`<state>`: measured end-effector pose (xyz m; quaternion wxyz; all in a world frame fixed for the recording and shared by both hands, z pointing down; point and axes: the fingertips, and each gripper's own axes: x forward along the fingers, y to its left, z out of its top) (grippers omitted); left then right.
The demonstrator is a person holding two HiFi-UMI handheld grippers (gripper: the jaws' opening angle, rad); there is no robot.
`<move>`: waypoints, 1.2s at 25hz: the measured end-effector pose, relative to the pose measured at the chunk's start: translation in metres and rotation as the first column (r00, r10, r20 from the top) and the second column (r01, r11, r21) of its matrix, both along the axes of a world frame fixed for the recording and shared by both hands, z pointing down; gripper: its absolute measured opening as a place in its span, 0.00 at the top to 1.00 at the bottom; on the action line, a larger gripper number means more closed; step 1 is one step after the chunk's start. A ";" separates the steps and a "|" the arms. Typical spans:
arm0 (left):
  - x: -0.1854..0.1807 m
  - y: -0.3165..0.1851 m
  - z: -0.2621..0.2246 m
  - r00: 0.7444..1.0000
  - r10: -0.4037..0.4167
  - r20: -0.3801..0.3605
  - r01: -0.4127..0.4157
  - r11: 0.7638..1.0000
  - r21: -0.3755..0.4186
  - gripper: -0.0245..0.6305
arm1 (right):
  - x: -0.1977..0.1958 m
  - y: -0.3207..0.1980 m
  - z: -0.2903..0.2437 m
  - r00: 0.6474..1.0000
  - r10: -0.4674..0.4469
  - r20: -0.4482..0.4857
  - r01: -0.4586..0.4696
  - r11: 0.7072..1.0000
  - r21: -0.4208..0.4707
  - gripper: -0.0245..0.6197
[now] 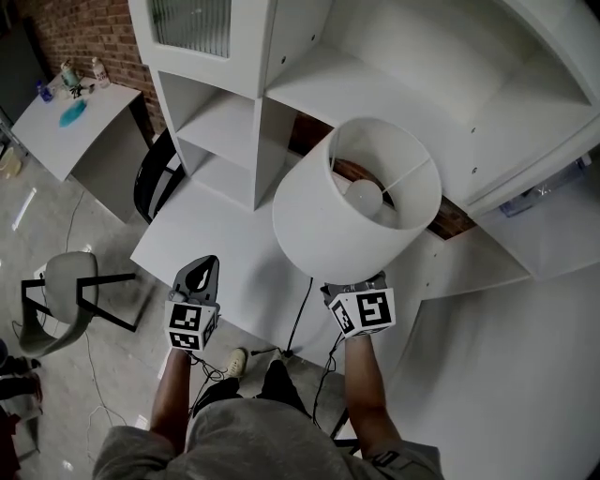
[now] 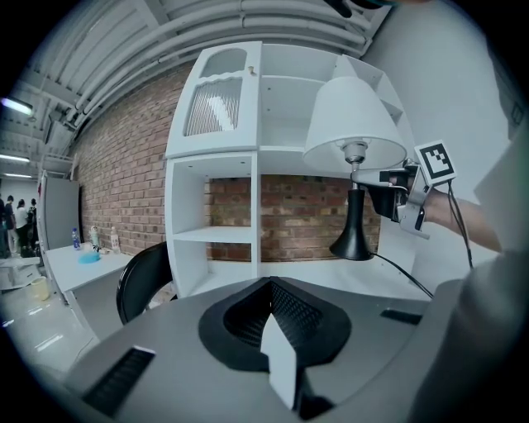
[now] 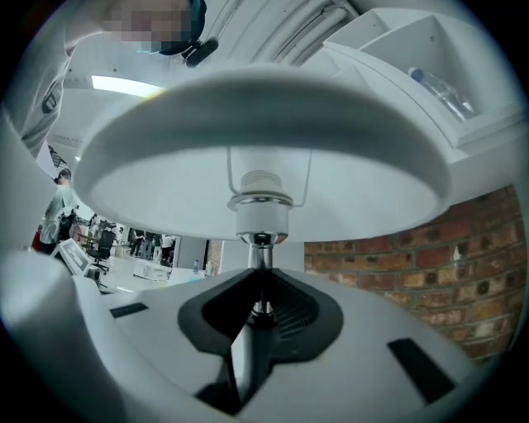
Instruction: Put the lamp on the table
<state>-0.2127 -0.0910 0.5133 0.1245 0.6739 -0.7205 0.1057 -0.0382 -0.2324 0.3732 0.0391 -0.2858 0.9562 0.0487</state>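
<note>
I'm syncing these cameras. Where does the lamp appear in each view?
Head view: lamp at centre, seen from above.
Left gripper view: upper right, whole lamp side-on.
Right gripper view: shade fills the top, stem between the jaws.
Shared landmark: the brick wall.

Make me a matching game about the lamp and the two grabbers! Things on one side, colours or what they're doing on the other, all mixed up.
Things:
1. lampshade
2. lamp base
3. right gripper
4. left gripper

Colours or states:
a. black
b. holds nothing
c. white
d. clamped on the lamp's stem

Pairs: 1-c, 2-a, 3-d, 4-b.
</note>
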 end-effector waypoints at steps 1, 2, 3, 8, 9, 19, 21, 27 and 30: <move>-0.001 0.002 0.003 1.000 -0.002 -0.002 0.002 1.000 -0.008 0.96 | 0.000 0.000 0.005 1.000 0.000 0.003 0.000 1.000 -0.012 0.85; -0.002 0.004 0.007 1.000 -0.003 -0.004 0.003 1.000 -0.017 0.96 | 0.000 0.000 0.010 1.000 0.000 0.007 0.000 1.000 -0.025 0.85; -0.003 0.006 0.010 1.000 -0.004 -0.005 0.004 1.000 -0.025 0.96 | 0.000 0.000 0.015 1.000 0.001 0.010 -0.001 0.999 -0.038 0.85; -0.005 0.011 0.023 1.000 -0.009 -0.007 0.008 0.998 -0.054 0.96 | 0.000 0.004 0.040 1.000 0.000 0.000 0.000 0.998 -0.070 0.85; -0.005 0.011 0.025 1.000 -0.008 -0.009 0.007 0.998 -0.060 0.96 | 0.000 0.004 0.045 1.000 0.002 -0.005 -0.002 0.997 -0.073 0.85; -0.003 0.016 0.048 1.000 -0.015 -0.011 0.014 0.994 -0.111 0.96 | 0.006 -0.004 0.086 1.000 0.016 -0.007 -0.017 0.992 -0.125 0.85; -0.002 0.013 0.053 1.000 -0.013 -0.025 0.010 0.993 -0.117 0.96 | 0.007 -0.009 0.095 1.000 0.020 -0.016 -0.022 0.991 -0.133 0.85; 0.002 -0.003 0.056 0.999 -0.018 -0.046 0.014 0.996 -0.092 0.96 | 0.013 -0.032 0.116 0.999 0.028 -0.018 -0.030 0.989 -0.144 0.85; 0.004 -0.008 0.062 0.998 -0.021 -0.051 0.016 0.994 -0.110 0.96 | 0.017 -0.045 0.126 0.998 0.043 -0.035 -0.048 0.989 -0.141 0.85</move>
